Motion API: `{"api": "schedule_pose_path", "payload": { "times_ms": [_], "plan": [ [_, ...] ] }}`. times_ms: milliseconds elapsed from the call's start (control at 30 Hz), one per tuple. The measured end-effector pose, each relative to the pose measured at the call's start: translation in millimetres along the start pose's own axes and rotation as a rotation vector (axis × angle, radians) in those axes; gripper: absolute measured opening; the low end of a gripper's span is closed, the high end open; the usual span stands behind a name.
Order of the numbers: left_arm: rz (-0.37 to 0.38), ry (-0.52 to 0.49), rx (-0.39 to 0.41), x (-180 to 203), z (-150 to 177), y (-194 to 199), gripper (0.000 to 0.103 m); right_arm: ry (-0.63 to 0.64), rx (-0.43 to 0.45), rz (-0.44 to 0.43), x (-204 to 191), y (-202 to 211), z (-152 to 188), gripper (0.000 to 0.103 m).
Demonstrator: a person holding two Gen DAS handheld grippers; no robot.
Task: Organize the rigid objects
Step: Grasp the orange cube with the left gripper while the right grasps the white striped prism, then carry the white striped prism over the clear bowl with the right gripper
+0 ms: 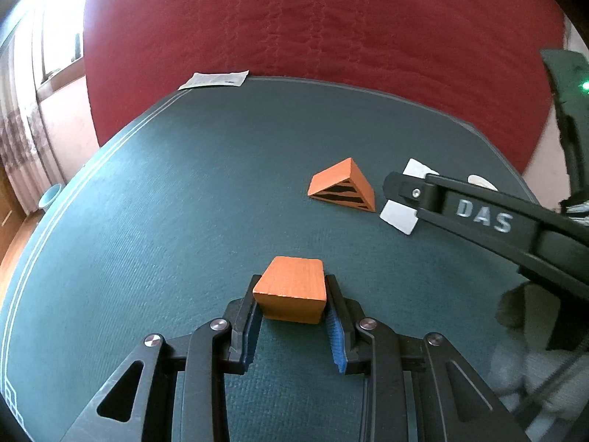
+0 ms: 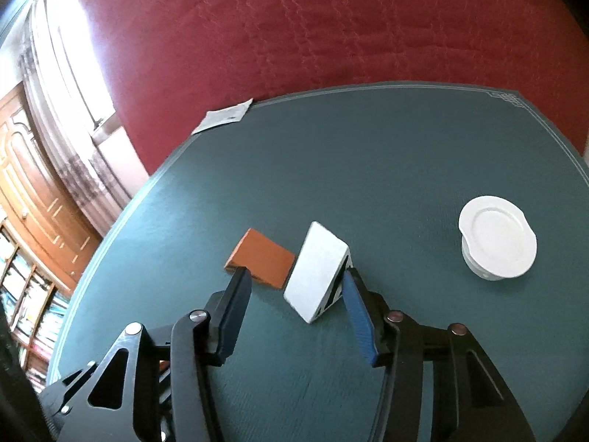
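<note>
My left gripper [image 1: 292,289] is shut on an orange wooden block [image 1: 291,289], held low over the dark green table mat [image 1: 165,202]. An orange wedge with black stripes [image 1: 342,188] lies on the mat ahead to the right; it also shows in the right wrist view [image 2: 261,258]. A white wedge [image 2: 316,272] lies right beside it, partly hidden by my right arm in the left wrist view [image 1: 401,213]. My right gripper [image 2: 294,280] is open, its fingers either side of the white wedge and apart from it.
A white round dish [image 2: 497,239] stands on the mat at the right. A white paper slip [image 1: 215,80] lies at the mat's far edge. A red cloth [image 1: 313,18] lies beyond the mat. Bookshelves and a wooden door are at the left.
</note>
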State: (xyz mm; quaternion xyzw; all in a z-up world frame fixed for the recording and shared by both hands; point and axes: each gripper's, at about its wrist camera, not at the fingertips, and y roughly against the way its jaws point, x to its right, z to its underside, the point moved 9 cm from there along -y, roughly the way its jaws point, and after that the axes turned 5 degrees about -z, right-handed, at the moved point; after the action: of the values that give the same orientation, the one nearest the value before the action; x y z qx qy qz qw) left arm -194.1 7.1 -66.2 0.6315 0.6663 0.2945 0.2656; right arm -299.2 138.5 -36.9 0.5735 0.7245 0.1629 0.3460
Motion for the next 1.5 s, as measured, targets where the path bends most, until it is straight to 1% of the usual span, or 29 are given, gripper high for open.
{"api": "schedule_pose_path", "payload": {
  "times_ms": [133,200,300,400,600,767,1100,1200,1333,1500],
  "plan": [
    [0.004,0.003,-0.004,1.0,0.3,0.5,0.033,0.015,-0.007,0.050,0.6,-17.3,-5.6,0.051],
    [0.008,0.001,-0.005,-0.1,-0.4,-0.1,0.033,0.025,-0.011,0.072,1.8,-24.9,-7.8,0.048],
    [0.009,0.002,-0.006,-1.9,-1.0,-1.1,0.033,0.003,-0.030,0.073,5.3,-35.8,-11.5,0.044],
    [0.013,0.000,-0.006,-2.9,0.5,0.8,0.033,0.001,-0.032,0.078,7.8,-41.2,-16.2,0.040],
    [0.021,-0.003,-0.005,-5.6,0.3,0.6,0.033,0.006,-0.031,0.069,8.8,-37.6,-11.4,0.039],
    [0.023,-0.001,-0.005,-5.2,0.2,0.0,0.033,0.015,-0.033,0.070,18.3,-21.8,1.9,0.039],
    [0.032,-0.009,0.001,1.2,-0.2,-0.4,0.033,-0.004,-0.025,0.053,36.4,24.2,39.9,0.039],
    [0.067,-0.026,0.009,8.3,-0.9,1.7,0.033,-0.012,-0.024,0.042,40.6,36.8,50.4,0.039],
    [0.121,-0.066,0.045,20.6,-3.2,9.6,0.033,-0.021,-0.015,0.031,43.4,55.0,60.3,0.039],
    [0.188,-0.106,0.060,36.6,-3.2,15.3,0.033,-0.027,0.001,0.026,50.2,77.8,69.2,0.039]
  ]
}}
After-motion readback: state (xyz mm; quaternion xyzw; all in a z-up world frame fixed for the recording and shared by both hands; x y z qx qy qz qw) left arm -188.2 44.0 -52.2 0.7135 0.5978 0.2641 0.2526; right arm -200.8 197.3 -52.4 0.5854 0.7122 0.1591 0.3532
